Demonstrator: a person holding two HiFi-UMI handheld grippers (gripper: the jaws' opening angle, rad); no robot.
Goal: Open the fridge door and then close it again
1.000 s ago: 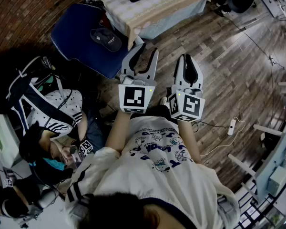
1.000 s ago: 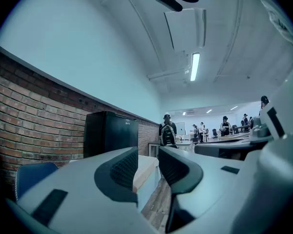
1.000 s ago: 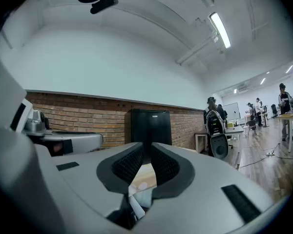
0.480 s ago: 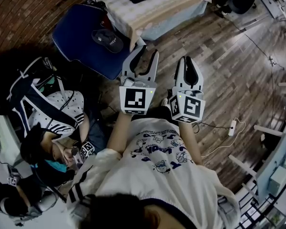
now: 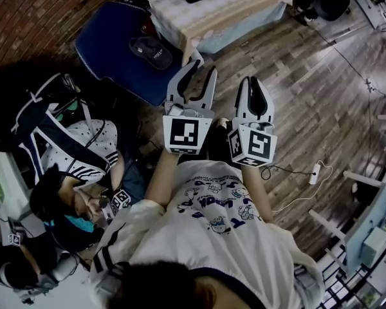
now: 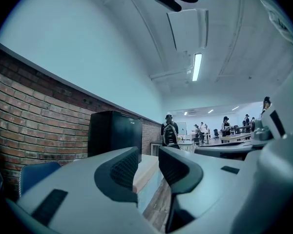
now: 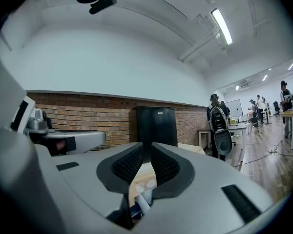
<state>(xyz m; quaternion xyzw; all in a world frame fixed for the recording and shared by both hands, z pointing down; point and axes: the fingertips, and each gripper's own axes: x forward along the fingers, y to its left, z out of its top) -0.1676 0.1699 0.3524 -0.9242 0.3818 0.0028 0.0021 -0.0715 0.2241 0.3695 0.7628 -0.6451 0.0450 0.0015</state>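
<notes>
Brick wall (image 7: 88, 116) behind black fridge (image 7: 156, 126), door closed. L gripper (image 5: 203, 67) jaws apart, empty; R gripper (image 5: 253, 81) jaws together, empty.

Hand-held grippers: two, the left hand-held gripper (image 5: 203, 67) and the right hand-held gripper (image 5: 249, 80). Each carries one marker cube.

Fridge (image 7: 156, 125): one, black.

Worktop (image 5: 199, 24): one, cloth-covered.

Blue chair (image 5: 106, 40): one, bearing one dark cap (image 5: 152, 51).

Power strip (image 5: 315, 171) on the wooden floor: one.

Persons in the head view: two, the operator (image 5: 212, 237) and one seated person (image 5: 83, 153).

Small marker cubes (image 5: 120, 199): two on the seated person's side.

Ceiling light strip (image 6: 197, 66) in the left gripper view: one near. The farther ones are too small to count.
</notes>
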